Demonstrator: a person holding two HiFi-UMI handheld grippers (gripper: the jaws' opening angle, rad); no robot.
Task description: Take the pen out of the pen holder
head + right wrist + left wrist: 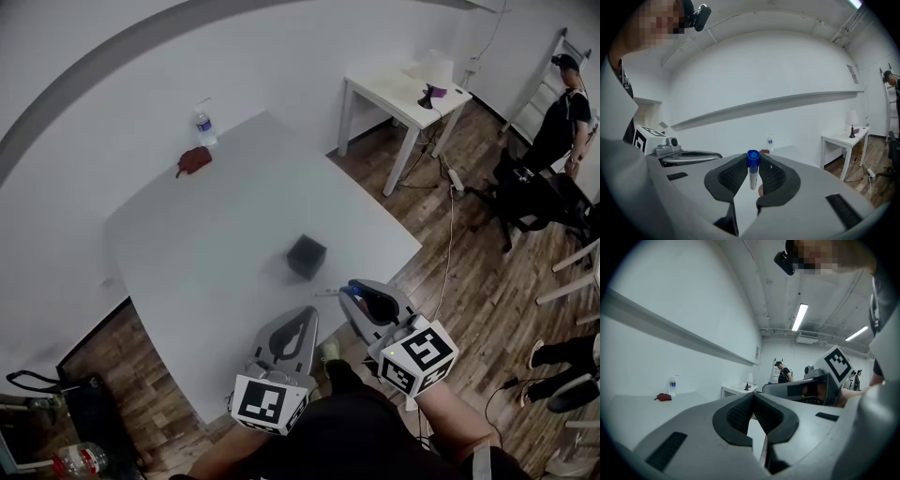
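The black pen holder (307,256) stands on the white table (187,244), near its front edge. My right gripper (351,292) hovers just in front of and to the right of the holder, shut on a pen (753,169) with a blue cap. The pen stands upright between the pads, and its slim end (330,293) pokes out to the left in the head view. My left gripper (307,316) hangs beside the right one over the table's front edge, its jaws shut with nothing between them (753,397). The holder does not show in either gripper view.
A water bottle (204,127) and a red bundle (194,160) lie at the table's far side. A second white table (398,94) with a lamp stands at the back right. A person (565,112) and chairs occupy the wooden floor on the right.
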